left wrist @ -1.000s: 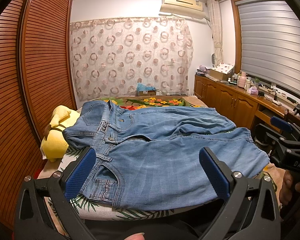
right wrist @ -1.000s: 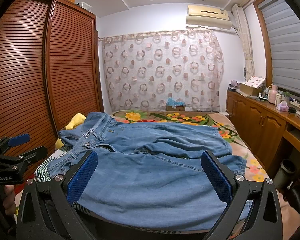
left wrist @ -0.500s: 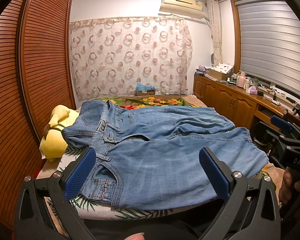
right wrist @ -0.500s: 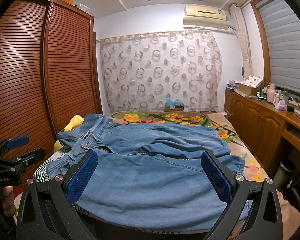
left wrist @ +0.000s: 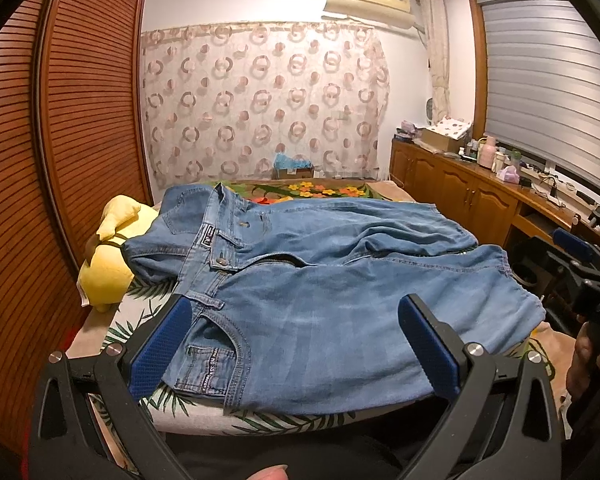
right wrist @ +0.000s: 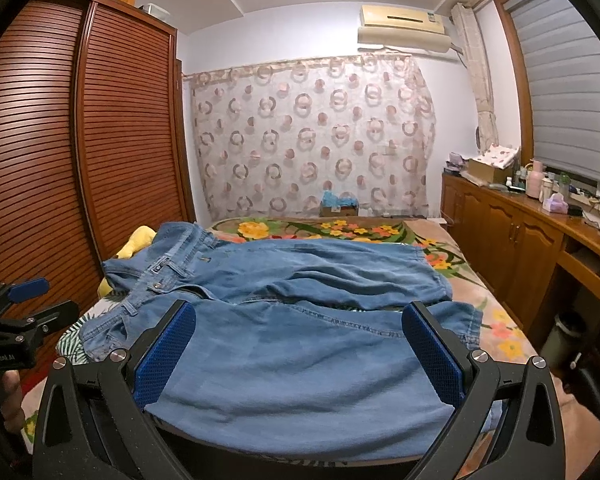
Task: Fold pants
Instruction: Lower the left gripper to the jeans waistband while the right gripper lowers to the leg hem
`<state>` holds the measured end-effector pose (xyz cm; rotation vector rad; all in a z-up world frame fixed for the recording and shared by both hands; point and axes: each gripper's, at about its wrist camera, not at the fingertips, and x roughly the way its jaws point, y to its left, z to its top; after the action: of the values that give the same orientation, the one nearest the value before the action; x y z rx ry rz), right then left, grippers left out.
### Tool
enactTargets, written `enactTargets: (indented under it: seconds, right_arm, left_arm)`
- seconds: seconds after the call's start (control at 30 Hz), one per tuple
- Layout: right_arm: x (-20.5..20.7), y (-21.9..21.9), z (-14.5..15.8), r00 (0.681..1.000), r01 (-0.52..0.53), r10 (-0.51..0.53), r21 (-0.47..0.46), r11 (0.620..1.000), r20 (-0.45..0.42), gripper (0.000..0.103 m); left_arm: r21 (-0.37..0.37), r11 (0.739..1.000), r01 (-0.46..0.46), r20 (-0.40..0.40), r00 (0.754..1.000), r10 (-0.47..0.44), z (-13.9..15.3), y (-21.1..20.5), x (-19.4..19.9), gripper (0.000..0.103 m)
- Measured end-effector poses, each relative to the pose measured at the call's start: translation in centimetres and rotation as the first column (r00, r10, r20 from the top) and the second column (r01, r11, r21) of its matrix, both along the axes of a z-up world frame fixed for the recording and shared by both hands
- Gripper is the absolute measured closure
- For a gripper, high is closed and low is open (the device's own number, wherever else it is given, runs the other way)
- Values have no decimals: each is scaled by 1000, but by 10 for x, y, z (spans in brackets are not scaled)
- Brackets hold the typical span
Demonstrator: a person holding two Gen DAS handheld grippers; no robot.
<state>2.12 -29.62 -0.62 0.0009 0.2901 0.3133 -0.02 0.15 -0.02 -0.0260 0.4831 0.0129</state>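
Blue denim pants (left wrist: 320,280) lie spread flat across the bed, waistband to the left, both legs running to the right; they also show in the right wrist view (right wrist: 300,320). My left gripper (left wrist: 296,344) is open and empty, hovering over the near leg by the front pocket. My right gripper (right wrist: 300,352) is open and empty, over the near leg toward its hem. Each gripper also shows in the other's view: the right one (left wrist: 576,272) at the right edge, the left one (right wrist: 24,312) at the left edge.
The bed has a floral cover (right wrist: 340,228). A yellow plush toy (left wrist: 108,256) lies at the bed's left side by the slatted wooden wardrobe (left wrist: 60,160). A wooden cabinet (left wrist: 480,204) with bottles and boxes runs along the right wall. A patterned curtain (left wrist: 260,100) hangs behind.
Both grippers drifted slightly; the right wrist view has risen and pulled back a little. The pants have not moved and both grippers stay open.
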Motion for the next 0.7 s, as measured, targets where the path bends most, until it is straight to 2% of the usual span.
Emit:
enactTargets:
  seconds: [0.27, 0.7]
  right_arm:
    - [10, -1, -3, 1000, 7, -7, -20, 1000, -21, 0]
    - [27, -8, -9, 997, 35, -40, -70, 997, -65, 0]
  left_arm:
    - [10, 1000, -12, -34, 999, 12, -15, 17, 15, 0]
    - [-26, 1000, -14, -92, 996, 11, -41, 63, 34, 0]
